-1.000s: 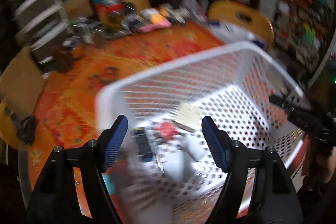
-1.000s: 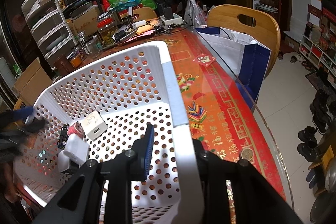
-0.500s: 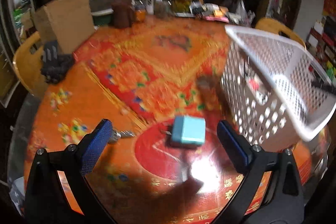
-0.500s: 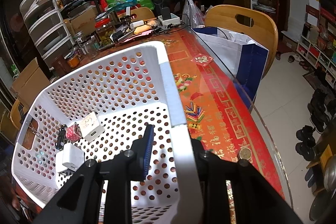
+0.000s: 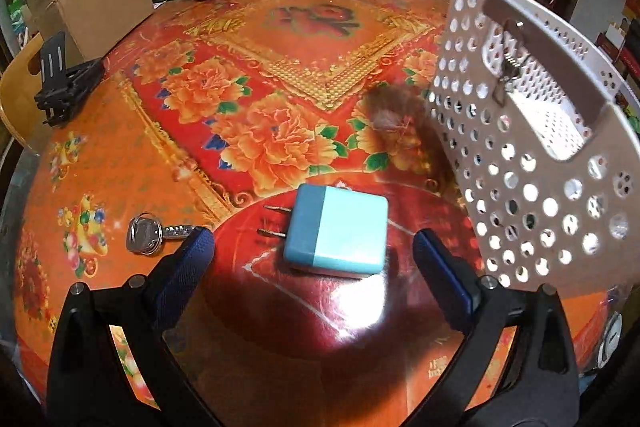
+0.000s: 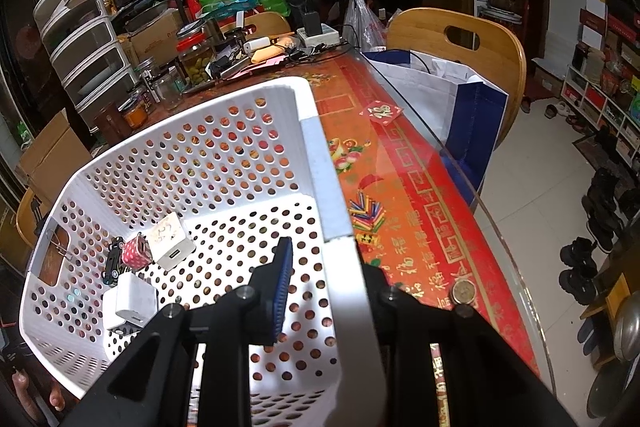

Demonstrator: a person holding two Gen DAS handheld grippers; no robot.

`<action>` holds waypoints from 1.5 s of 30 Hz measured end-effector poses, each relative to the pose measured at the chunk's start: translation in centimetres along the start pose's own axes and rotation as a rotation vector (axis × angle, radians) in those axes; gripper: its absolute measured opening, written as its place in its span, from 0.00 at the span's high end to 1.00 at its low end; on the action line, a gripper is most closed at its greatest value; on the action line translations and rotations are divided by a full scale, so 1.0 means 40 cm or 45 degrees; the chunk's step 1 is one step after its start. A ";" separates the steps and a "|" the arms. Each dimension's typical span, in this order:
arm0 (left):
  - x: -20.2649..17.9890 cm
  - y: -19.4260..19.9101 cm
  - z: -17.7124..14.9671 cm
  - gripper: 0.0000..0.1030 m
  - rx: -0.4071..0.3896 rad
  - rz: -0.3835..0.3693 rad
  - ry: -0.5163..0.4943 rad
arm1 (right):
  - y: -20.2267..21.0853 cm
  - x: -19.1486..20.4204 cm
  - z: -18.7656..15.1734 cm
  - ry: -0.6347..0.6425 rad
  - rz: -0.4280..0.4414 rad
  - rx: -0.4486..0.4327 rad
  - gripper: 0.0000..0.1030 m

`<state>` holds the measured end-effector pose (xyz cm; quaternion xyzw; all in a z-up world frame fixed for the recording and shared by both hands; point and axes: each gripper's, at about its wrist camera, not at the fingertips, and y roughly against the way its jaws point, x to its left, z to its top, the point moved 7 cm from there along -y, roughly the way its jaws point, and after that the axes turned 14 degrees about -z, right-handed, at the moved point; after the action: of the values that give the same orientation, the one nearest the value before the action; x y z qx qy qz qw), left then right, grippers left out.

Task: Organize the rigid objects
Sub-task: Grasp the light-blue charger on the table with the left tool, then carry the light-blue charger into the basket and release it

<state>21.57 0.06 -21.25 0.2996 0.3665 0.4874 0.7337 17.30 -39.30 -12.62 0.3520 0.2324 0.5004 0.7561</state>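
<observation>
Teal charger (image 5: 336,231) lain flat on glossy counter (image 5: 280,39), just ahead of left gripper (image 5: 313,251), between its wide-spread fingers — nothing held. Key (image 5: 146,234) beside left fingertip. Right gripper (image 6: 320,281) clamped on white basket (image 6: 200,163) rim, basket tilted. Risks judged: charger skidded on slick glass if pinched off-centre; prongs snagged; basket contents spilled if tilt is increased.
</observation>
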 end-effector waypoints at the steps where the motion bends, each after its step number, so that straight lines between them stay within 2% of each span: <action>1: 0.001 -0.008 0.000 0.04 0.005 0.009 -0.001 | 0.000 0.000 0.000 0.000 0.000 0.001 0.77; 7: 0.013 -0.029 0.003 0.17 0.017 0.017 0.011 | 0.002 0.001 0.002 0.005 -0.001 -0.001 0.77; 8: 0.015 -0.029 0.004 0.23 0.013 0.013 0.017 | 0.002 0.001 0.003 0.004 -0.001 -0.001 0.77; 10: 0.013 -0.024 0.008 0.40 -0.006 0.011 0.010 | 0.002 0.000 0.003 0.003 -0.002 -0.002 0.77; 11: 0.010 -0.021 0.008 0.41 -0.010 0.021 -0.002 | 0.001 0.000 0.004 0.002 -0.002 -0.002 0.77; 13: 0.004 -0.016 0.009 0.42 -0.021 0.079 -0.037 | 0.002 0.000 0.005 0.002 -0.002 -0.003 0.77; 15: 0.001 -0.002 0.011 0.42 -0.058 0.095 -0.043 | 0.002 0.001 0.005 0.003 -0.003 -0.003 0.77; 22: 0.013 0.091 0.052 0.42 -0.182 0.232 -0.083 | 0.002 0.001 0.006 0.006 -0.004 -0.002 0.77; 30: 0.014 0.167 0.100 0.42 -0.246 0.307 -0.106 | 0.003 0.003 0.004 0.008 -0.001 -0.002 0.77; 36: -0.031 0.245 0.161 0.42 -0.330 0.369 -0.192 | 0.001 0.004 0.001 0.009 0.002 -0.003 0.77; 45: -0.105 0.320 0.228 0.42 -0.391 0.424 -0.279 | -0.001 0.008 0.000 0.015 0.009 -0.005 0.77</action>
<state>21.73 -0.19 -4.96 0.2918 0.1519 0.6162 0.7156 17.45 -39.01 -12.64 0.3485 0.2346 0.5054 0.7537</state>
